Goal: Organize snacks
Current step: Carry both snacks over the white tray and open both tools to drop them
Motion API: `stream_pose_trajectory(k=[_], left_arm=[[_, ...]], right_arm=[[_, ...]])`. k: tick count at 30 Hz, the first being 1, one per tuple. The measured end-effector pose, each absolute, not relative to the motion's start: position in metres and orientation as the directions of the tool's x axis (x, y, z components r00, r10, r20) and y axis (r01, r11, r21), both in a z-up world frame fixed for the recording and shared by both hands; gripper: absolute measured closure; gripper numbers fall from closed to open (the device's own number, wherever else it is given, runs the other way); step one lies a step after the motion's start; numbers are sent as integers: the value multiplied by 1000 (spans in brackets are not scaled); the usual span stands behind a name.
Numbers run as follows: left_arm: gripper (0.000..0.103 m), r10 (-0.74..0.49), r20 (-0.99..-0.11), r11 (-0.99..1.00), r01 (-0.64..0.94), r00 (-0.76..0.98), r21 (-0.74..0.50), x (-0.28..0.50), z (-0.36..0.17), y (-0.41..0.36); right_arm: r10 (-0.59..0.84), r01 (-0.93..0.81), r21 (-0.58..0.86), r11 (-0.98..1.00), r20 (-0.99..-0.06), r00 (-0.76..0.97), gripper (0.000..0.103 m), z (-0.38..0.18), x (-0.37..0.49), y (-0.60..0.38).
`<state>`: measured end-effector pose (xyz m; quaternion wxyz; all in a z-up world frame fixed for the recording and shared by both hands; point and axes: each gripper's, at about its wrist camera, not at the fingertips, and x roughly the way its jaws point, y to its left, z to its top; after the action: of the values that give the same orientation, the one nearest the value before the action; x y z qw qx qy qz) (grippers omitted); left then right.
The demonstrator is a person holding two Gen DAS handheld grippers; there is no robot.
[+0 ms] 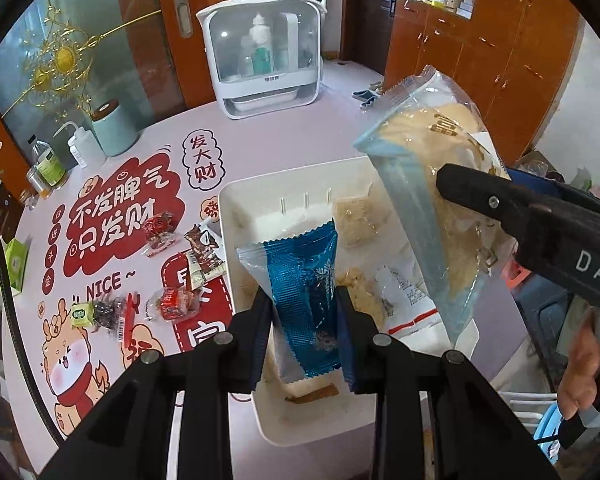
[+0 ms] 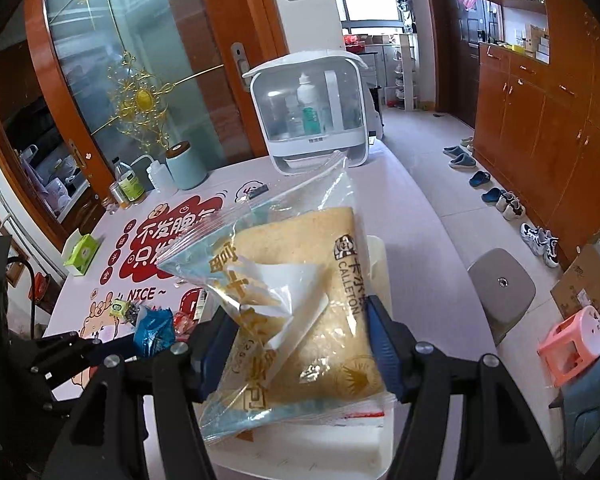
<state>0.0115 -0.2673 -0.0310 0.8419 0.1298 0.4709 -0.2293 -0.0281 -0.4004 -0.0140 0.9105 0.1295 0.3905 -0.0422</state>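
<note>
- Left claw [image 1: 305, 312] clenched on blue packet [image 1: 304, 280], above the white tray [image 1: 300, 178].
- Right claw [image 2: 296, 344] grasping bread bag [image 2: 300, 304]; its bulk hides most of the tray beneath.
- Only the left view shows loose snacks [image 1: 168, 300] on the worktop [image 1: 268, 132], left of its claw.

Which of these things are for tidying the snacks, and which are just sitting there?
For the snacks:
- blue snack packet, in the left gripper
- bread bag, in the right gripper
- white tray
- loose sweets

Just sitting there:
- white cabinet
- green canister
- squeeze bottle
- slippers
</note>
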Motion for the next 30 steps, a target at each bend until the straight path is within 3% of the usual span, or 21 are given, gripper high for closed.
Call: stream_pose_trajectory(k=[13,14,16,17,18,23,30], left_arm=[[73,-195,-868,888,459,457,42,31,-41,-280],[71,-188,-869,891,451,458,45,32,-42,-280],[43,-181,-873,897,440,453,43,34,-43,-278],[21,-181,-871,900,433,457,40,35,-43,-277],[15,-183,-866,902,429,464,39,34,-42,-275],[15,-177,-852,905,421,492,55,33,-38,-267],[15,-168,-858,919,392,486,42,32,-40,-252]], right_arm=[[67,175,236,956,-754,653,38,-35,5,-417],[68,175,236,956,-759,648,37,-37,9,-417],[73,175,235,956,-770,633,35,-42,16,-417],[71,183,233,955,-780,621,34,-45,19,-417],[68,190,230,954,-788,611,33,-48,21,-417],[96,174,257,951,-776,624,16,-51,22,-414],[93,164,260,952,-751,654,15,-42,19,-408]])
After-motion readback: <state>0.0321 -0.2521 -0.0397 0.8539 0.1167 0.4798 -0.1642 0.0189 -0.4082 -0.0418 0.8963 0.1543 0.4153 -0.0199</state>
